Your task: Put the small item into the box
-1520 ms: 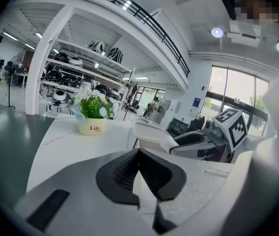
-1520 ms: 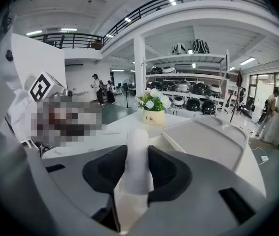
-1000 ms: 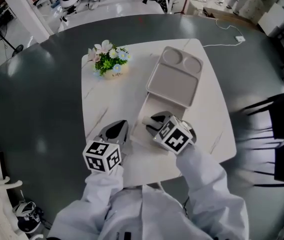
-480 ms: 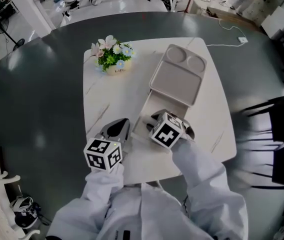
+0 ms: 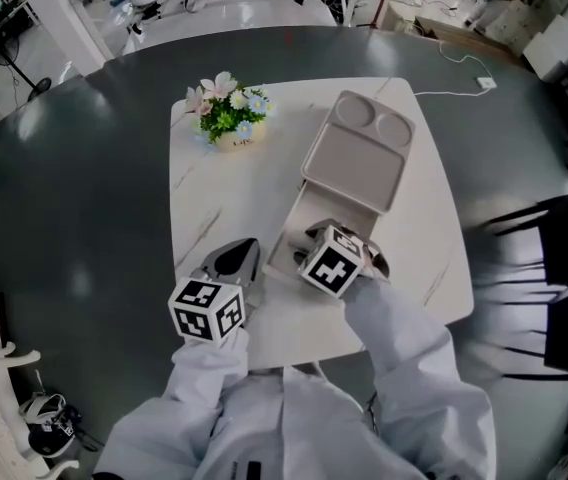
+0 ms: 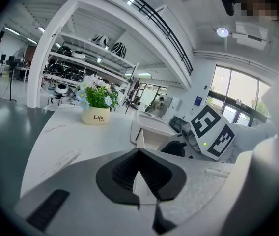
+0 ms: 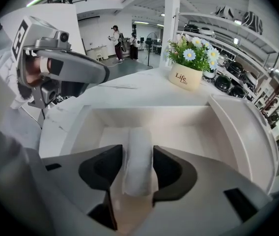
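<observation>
An open white box [image 5: 294, 218] lies in the middle of the white table [image 5: 214, 198], its lid [image 5: 354, 158] folded back behind it. My right gripper [image 5: 311, 240] points steeply down into the box. In the right gripper view a small white roll [image 7: 138, 151] lies on the floor of the box [image 7: 144, 114], between the jaws of my right gripper [image 7: 138, 157]. Those jaws have just been opening and the pads stand slightly off the roll. My left gripper [image 5: 236, 258] rests to the left of the box, and in its own view my left gripper [image 6: 138, 168] is shut on nothing.
A small pot of flowers [image 5: 229, 120] stands at the table's far left corner. Black chairs [image 5: 554, 268] stand to the right of the table. The folded-back lid [image 7: 247, 132] rises at the right in the right gripper view.
My right gripper has tipped down further into the box. My left gripper has stayed in place.
</observation>
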Motion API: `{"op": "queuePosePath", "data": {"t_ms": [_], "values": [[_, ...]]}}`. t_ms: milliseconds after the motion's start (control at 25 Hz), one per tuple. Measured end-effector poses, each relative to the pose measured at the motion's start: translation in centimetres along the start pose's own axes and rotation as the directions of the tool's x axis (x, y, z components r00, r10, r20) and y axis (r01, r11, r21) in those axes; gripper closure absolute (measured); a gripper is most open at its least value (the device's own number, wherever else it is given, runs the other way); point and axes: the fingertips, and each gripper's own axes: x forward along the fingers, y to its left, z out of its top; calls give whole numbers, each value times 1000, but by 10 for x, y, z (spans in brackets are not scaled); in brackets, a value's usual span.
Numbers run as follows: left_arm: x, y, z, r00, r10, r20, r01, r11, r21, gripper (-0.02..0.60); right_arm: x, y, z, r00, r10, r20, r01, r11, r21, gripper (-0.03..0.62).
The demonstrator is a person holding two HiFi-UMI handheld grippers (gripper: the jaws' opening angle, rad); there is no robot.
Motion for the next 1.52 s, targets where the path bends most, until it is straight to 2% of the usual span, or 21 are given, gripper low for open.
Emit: {"op": "queuePosePath", "data": {"t_ms": [120, 320, 480, 600, 800, 960, 1160, 1360, 1520], "values": [[-2, -1, 2, 1000, -2, 6, 2, 1000, 0, 583, -3, -1, 2, 1000, -4, 21, 3, 1000, 25, 388], [-4, -5, 3, 1000, -9, 16, 9, 1000, 0, 583, -15, -9, 14, 995, -50, 88, 46, 998, 42, 379], [-7, -9, 9, 999, -9, 32, 8, 1000, 11, 582, -26, -4, 22, 983, -21, 183, 6, 996, 84, 391], [-11, -14, 11, 999, -10, 44, 8, 1000, 26, 583, -38, -3, 28, 964, -20, 266, -16, 991, 133, 420], [-18, -26, 22, 997, -24, 74, 20, 998, 58, 583, -63, -5, 32, 922, -91, 376, 25, 984, 176, 521], [-24, -30, 35, 993, -33, 110, 24, 997, 78, 583, -88, -12, 36, 849, -156, 504, 28, 967, 252, 577], [-36, -40, 49, 986, -54, 155, 38, 993, 108, 583, -123, -8, 36, 750, -225, 622, 1, 941, 338, 599], [-50, -51, 65, 976, -74, 205, 44, 988, 148, 583, -163, -11, 36, 628, -320, 709, 16, 917, 400, 600], [-64, -58, 82, 963, -79, 259, 34, 984, 174, 583, -194, -14, 35, 525, -369, 767, -15, 897, 442, 600]]}}
